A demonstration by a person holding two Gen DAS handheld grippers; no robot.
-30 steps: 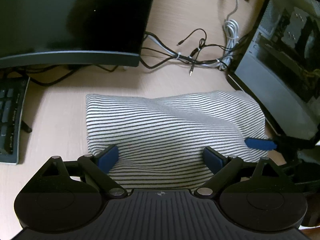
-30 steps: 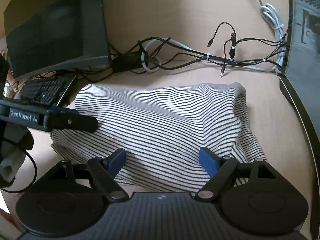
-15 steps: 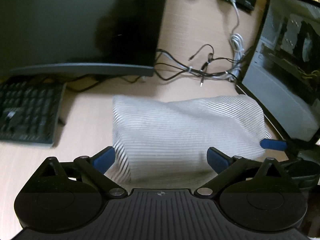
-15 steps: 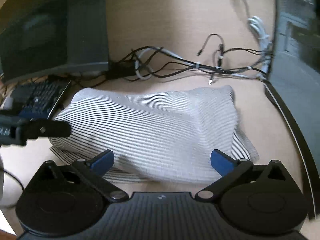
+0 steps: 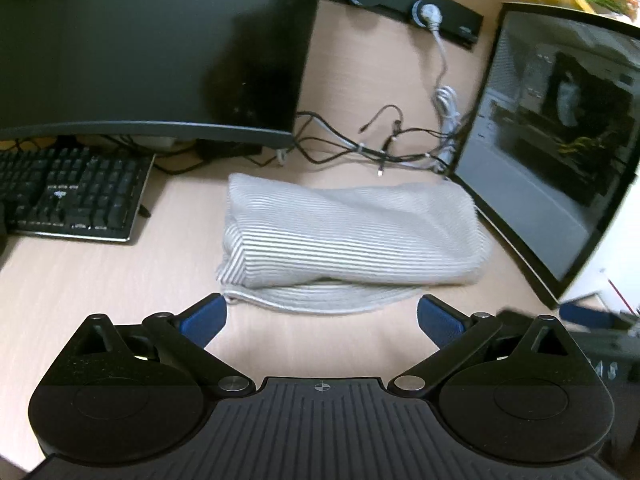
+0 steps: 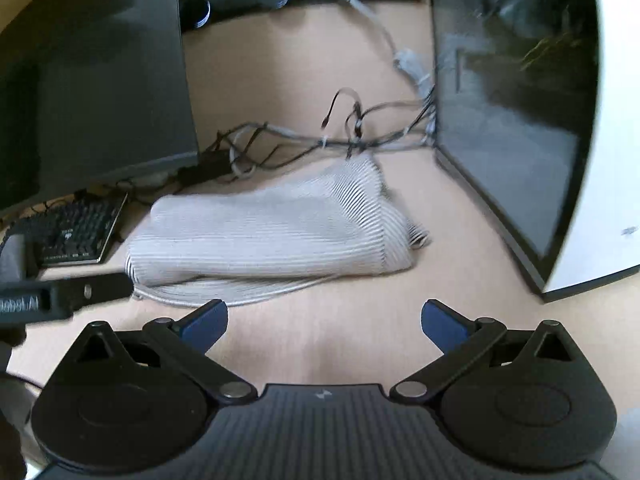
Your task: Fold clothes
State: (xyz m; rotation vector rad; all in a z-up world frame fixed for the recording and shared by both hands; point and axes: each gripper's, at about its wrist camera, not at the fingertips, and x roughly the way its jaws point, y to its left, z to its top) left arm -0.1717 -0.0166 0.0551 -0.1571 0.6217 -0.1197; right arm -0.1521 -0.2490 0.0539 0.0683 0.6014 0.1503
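Left wrist: left gripper [image 5: 322, 316], jaws just widened fully, empty, low centre; folded grey-and-white striped cloth garment [image 5: 352, 240] mid-frame on pale wooden desk [image 5: 100, 292]. Right wrist: right gripper [image 6: 324, 318], jaws likewise just spread wide, empty; garment [image 6: 264, 236] centre-left, below tangled black cables [image 6: 340, 140].

Monitor [image 5: 152, 44] cut off, shirt [image 6: 272, 236] blurred
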